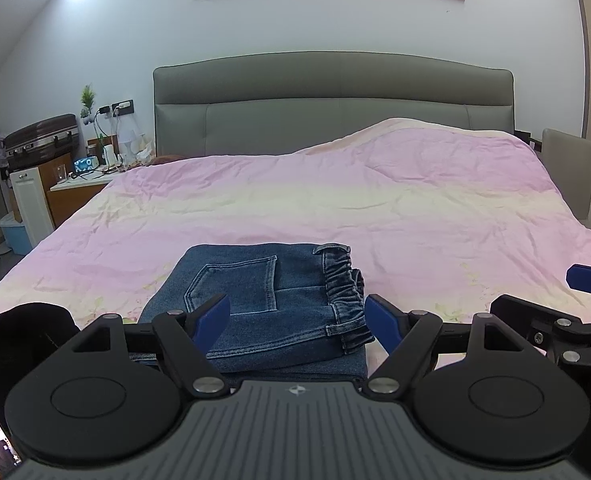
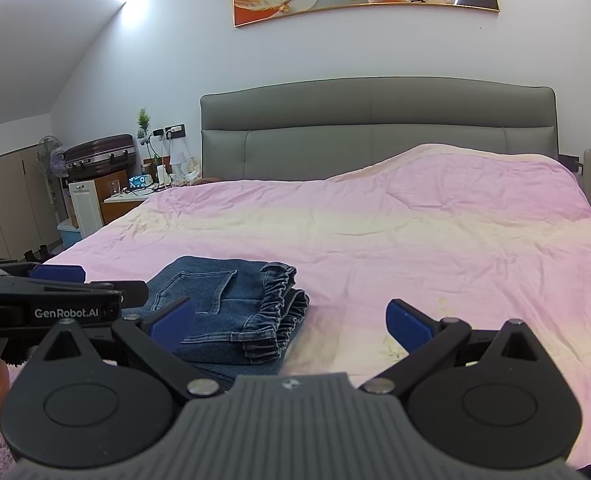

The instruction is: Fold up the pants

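A: What's the bed (image 1: pixel 335 200) carrying?

B: Its pink cover is lying rumpled, and the pants (image 1: pixel 271 304) are sitting near the foot edge as a compact stack, back pocket up, elastic waistband (image 2: pixel 279 300) bunching toward the right.

A: So the folding is looking finished?

B: Judging by the stack, yes; perhaps only some tidying is remaining.

A: And the tools?

B: The left gripper (image 1: pixel 297 322) is hovering wide open before the stack, holding nothing. The right gripper (image 2: pixel 291 322) is likewise gaping empty, just beside it.
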`<state>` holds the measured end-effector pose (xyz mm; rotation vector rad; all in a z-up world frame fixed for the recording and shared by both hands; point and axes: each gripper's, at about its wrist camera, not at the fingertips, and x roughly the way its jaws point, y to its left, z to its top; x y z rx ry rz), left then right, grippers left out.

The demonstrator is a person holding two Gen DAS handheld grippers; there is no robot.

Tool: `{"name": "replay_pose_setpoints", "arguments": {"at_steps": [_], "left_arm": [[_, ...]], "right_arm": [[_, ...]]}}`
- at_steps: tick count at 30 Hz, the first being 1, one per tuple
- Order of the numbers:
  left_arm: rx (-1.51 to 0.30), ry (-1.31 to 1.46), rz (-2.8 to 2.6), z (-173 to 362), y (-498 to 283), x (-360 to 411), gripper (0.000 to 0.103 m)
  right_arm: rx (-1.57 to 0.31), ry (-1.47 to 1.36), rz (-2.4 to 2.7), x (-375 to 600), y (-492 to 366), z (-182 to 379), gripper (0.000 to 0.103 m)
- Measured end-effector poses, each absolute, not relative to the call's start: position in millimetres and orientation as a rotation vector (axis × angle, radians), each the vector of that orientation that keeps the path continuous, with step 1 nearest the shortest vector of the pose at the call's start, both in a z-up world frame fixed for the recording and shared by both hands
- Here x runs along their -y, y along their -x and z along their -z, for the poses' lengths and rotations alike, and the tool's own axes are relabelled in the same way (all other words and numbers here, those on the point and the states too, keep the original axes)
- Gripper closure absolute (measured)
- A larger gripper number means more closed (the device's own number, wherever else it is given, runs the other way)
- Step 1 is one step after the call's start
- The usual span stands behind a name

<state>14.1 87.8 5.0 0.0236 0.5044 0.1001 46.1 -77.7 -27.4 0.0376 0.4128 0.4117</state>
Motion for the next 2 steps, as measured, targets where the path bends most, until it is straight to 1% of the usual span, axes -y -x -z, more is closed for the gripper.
{"name": "replay_pose_setpoints", "arguments": {"at_steps": [2], "left_arm": [[-0.502, -0.025, -0.102, -6.0, -13.5, -87.2, 0.013]], "right_arm": [[-0.413, -0.037, -0.412, 77.8, -46.1, 27.5, 0.005]]}}
